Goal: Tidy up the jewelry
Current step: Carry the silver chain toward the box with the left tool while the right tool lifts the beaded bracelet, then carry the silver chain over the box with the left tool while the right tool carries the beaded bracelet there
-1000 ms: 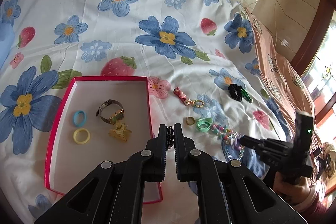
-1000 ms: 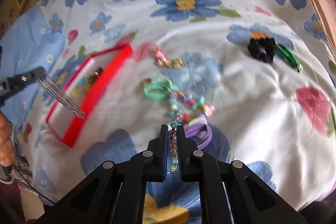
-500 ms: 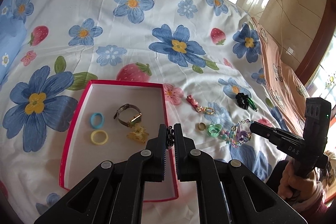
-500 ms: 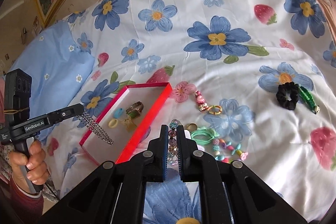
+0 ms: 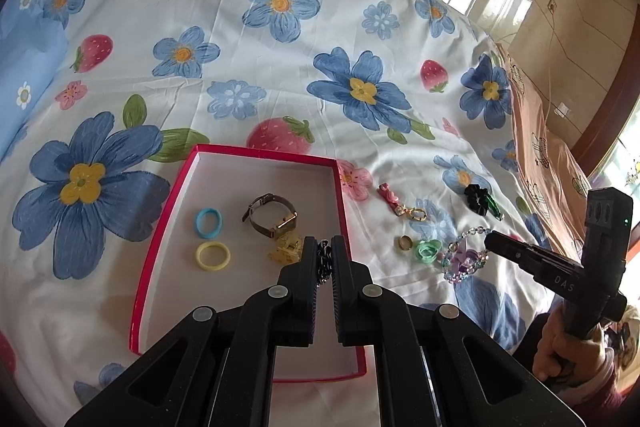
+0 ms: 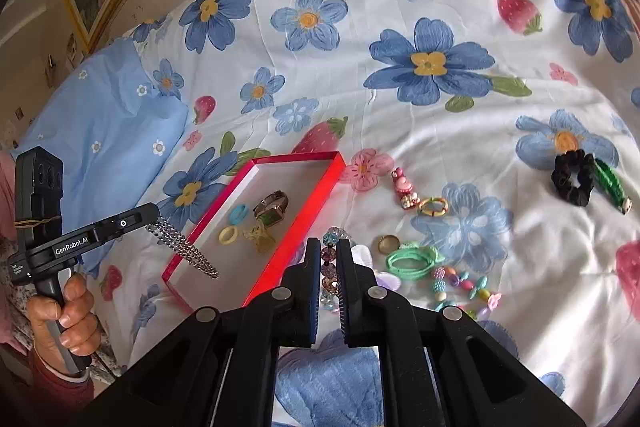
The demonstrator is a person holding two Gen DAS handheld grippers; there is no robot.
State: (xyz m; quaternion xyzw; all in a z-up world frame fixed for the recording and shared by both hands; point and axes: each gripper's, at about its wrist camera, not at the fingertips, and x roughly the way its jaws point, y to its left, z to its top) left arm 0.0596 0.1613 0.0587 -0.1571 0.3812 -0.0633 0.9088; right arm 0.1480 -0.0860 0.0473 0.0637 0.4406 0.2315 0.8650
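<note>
Progress: I count four pieces already in the red box (image 5: 158, 239), which lies on the flowered bedspread (image 5: 200, 27): a blue ring (image 5: 208, 223) at the box's 9 o'clock, a yellow ring (image 5: 214, 255) just below it, a wristwatch (image 5: 274, 221) at centre and a yellow hair claw (image 5: 285, 250) touching the watch.

Outstanding, on the bedspread at 3 o'clock of the box: a pink charm keychain (image 6: 406, 189), a brass-coloured ring (image 6: 387, 243), a green hair tie (image 6: 412, 259), a multicoloured bead string (image 6: 464, 285), and well apart, a black scrunchie (image 6: 573, 183) beside a green clip (image 6: 610, 187).

I judge the task under halfway done, with two pieces in transit.

Left gripper (image 6: 154, 217): jaws nearly closed on a metal chain (image 6: 184, 247), which hangs over the box's near left corner. It points steeply downward, gripped by a hand (image 6: 66, 315).

Right gripper (image 5: 490, 241): jaws pinched on a crystal bead bracelet (image 5: 464, 255) with a purple piece, lifted off the bedspread at the box's 3 o'clock, angled downward. Delivery into the box is not yet made
</note>
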